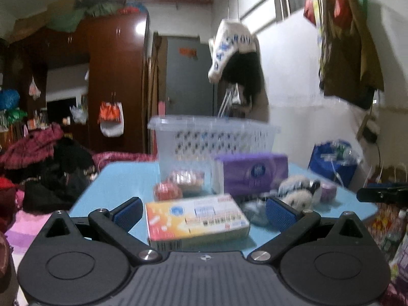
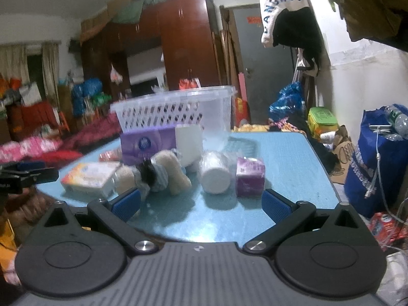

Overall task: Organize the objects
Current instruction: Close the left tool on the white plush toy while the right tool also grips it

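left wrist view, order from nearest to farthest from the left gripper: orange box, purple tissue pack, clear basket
1. orange box, lying between the open left gripper fingers
2. purple tissue pack, behind it, slightly right
3. clear basket, at the back

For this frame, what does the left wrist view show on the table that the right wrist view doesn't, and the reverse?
Only the left wrist view shows the orange-and-white box head-on, lying between the open left gripper fingers, with its barcode end facing the camera.

Only the right wrist view shows the white wrapped roll clearly, lying ahead of the open right gripper.

Both show the blue table, the clear basket, the purple tissue pack, the plush toy and the small purple pack.
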A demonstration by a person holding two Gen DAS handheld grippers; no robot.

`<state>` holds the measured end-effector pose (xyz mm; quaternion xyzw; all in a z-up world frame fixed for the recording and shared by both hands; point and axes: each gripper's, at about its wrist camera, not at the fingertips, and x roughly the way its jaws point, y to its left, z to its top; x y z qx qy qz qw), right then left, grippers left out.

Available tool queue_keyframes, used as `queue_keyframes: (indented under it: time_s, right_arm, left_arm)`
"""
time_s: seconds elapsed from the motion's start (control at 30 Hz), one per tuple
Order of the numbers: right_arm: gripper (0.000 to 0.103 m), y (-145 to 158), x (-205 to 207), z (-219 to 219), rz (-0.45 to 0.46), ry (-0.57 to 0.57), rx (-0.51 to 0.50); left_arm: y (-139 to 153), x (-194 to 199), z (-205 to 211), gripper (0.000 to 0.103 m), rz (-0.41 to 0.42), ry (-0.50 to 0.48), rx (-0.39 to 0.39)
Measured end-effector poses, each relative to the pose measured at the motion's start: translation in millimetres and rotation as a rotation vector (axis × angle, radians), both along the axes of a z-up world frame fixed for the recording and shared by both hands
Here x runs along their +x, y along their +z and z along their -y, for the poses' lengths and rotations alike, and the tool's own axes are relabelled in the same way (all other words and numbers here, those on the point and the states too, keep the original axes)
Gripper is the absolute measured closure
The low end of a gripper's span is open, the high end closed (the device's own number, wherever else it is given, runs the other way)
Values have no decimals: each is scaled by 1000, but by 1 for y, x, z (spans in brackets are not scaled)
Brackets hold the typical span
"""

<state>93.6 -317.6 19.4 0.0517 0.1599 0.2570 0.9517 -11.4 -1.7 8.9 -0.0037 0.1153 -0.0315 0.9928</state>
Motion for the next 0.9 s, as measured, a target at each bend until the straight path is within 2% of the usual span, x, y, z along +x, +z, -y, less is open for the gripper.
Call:
queue_keyframes:
  time_s: [0.07, 0.17, 0.27, 0.33, 0.43, 0.57, 0.67, 0.73, 0.77, 0.83, 0.9]
  right_arm:
    - [0, 1, 2, 4, 21, -6, 32]
    - [0, -1, 4, 4, 83, -1, 19]
    - [0, -3, 10, -1, 74, 5, 3]
    - [0, 0, 14, -4, 46, 30, 14]
    - [0, 4, 19, -6, 30, 83, 59]
    - [0, 6, 19, -12, 67, 117, 47]
    - [11, 4, 23, -15, 80, 118, 9]
    - [27, 0, 28, -14, 59, 125, -12]
    - [30, -3, 32, -13, 40, 129, -22]
    - [43, -8, 37, -14, 18, 143, -45]
    - [47, -11, 41, -17, 7, 148, -59]
  left_arm:
    - [1, 3, 2, 0, 13, -6, 15]
    - [-1, 15, 7, 0, 34, 14, 54]
    - [-7, 30, 13, 0, -27, -23, 92]
    - [-11, 33, 18, 0, -37, -40, 101]
    - [-12, 35, 20, 0, -34, -108, 45]
    - [-12, 39, 28, 0, -37, -182, -30]
    - [-15, 42, 49, 4, -47, -210, 8]
    - [-17, 43, 63, 4, -62, -237, 29]
    - [-19, 44, 69, 5, -71, -248, 37]
    - [-22, 44, 80, 7, -85, -255, 57]
    - [-24, 44, 89, 8, -94, -250, 72]
